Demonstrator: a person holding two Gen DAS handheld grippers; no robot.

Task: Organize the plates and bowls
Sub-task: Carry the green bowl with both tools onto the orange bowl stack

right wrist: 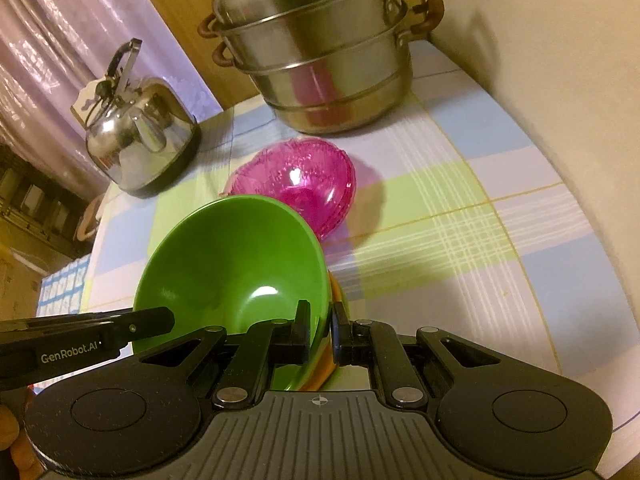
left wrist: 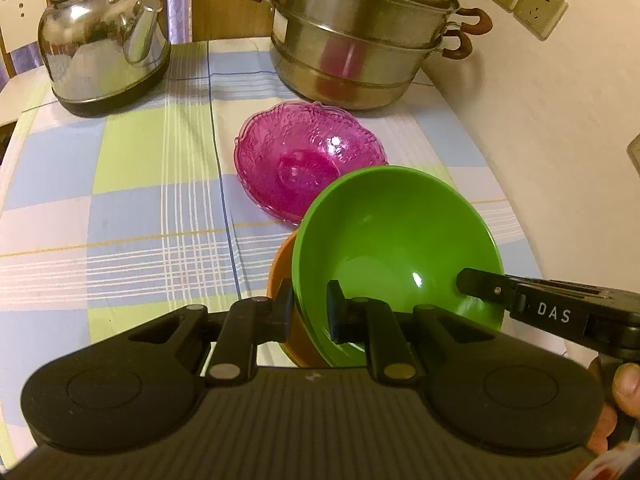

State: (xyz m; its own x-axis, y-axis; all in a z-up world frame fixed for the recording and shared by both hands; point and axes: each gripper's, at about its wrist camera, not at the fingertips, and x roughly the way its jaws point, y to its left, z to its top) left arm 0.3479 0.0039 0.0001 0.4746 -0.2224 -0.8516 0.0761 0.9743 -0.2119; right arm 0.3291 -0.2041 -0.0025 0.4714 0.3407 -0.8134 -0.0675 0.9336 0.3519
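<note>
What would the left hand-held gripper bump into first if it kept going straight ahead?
Probably the pink glass bowl, lying just beyond the green bowl that the left hand-held gripper clamps by its rim. Depth is hard to judge; it might reach the checked tablecloth first.

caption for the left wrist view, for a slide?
Both grippers, left and right, clamp the rims of the stacked green bowl and orange bowl near the pink bowl.

Green bowl [left wrist: 396,240]: glossy, empty, tilted, nested in an orange one, its rim pinched on two sides.
Orange bowl [left wrist: 298,340]: mostly hidden beneath the green; only an edge shows.
Pink bowl [left wrist: 308,156]: translucent, scalloped rim, upright and empty on the checked cloth, just beyond the stacked pair.
</note>
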